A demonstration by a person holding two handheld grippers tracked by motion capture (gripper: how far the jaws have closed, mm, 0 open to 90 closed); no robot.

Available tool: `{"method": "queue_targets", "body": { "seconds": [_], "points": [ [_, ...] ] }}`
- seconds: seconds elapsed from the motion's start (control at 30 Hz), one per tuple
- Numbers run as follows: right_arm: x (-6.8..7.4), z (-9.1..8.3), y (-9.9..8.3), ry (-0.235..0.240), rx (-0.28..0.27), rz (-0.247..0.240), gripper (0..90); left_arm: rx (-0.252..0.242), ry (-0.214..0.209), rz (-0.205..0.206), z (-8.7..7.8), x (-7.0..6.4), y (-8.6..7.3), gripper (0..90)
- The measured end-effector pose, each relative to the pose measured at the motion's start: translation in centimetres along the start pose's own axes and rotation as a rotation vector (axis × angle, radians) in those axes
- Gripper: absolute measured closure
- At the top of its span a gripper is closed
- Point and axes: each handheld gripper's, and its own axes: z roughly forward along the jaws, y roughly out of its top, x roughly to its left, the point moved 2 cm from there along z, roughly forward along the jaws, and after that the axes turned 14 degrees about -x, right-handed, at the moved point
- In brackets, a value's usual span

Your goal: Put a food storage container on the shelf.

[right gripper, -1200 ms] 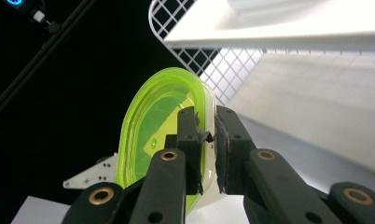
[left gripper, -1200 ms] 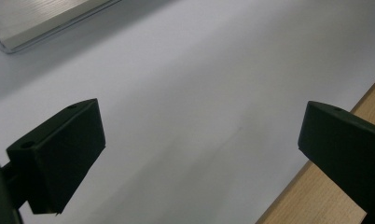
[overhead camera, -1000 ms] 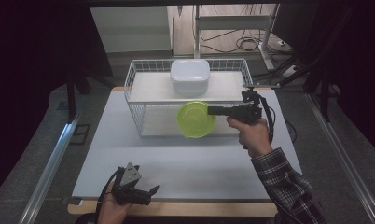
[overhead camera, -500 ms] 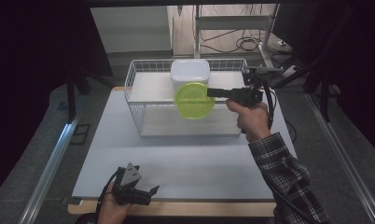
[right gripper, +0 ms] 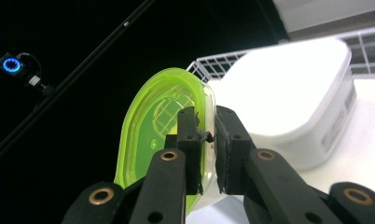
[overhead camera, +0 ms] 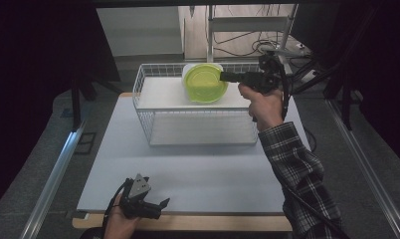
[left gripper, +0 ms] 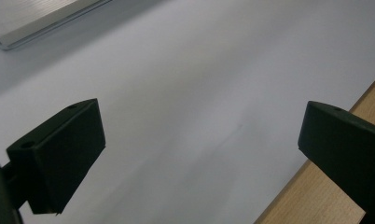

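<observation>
Your right gripper (overhead camera: 223, 76) pinches the green lid (overhead camera: 205, 83) by its rim, holding it tilted over the white container (overhead camera: 188, 69) in the wire basket (overhead camera: 153, 130). Your left gripper (overhead camera: 158, 205) rests at the table's (overhead camera: 203, 169) near edge, jaws apart.

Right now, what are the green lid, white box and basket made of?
Green lid: translucent glossy plastic, probably; the basket's wires show through it. White box: opaque matte plastic, apparently, with moulded rounded corners. Basket: thin wire grid, likely white-coated metal.
</observation>
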Motion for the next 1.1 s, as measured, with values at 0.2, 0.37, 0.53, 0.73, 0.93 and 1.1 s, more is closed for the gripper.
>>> {"method": "queue_targets", "body": {
  "seconds": [0.2,0.37,0.53,0.73,0.93,1.1],
  "points": [
    [0.2,1.0,1.2,-0.021,-0.034,0.005,81.7,0.003,-0.001,-0.002,0.0,0.0,0.0,0.1],
    [0.1,1.9,2.1,-0.050,-0.057,0.010,81.7,0.002,-0.005,-0.005,0.0,0.0,0.0,0.2],
    [-0.2,2.8,2.6,-0.078,-0.080,0.020,81.7,0.000,-0.008,-0.009,0.0,0.1,0.0,0.2],
    [-0.7,3.7,3.2,-0.123,-0.109,0.024,81.7,-0.002,-0.012,-0.012,0.0,0.1,0.0,0.2],
    [-1.1,4.6,3.4,-0.159,-0.122,0.038,81.6,-0.001,-0.019,-0.012,0.0,0.0,0.0,0.3],
    [-1.3,5.5,3.2,-0.184,-0.123,0.044,81.6,0.000,-0.024,-0.013,0.0,0.0,0.0,0.3]
  ]
}}
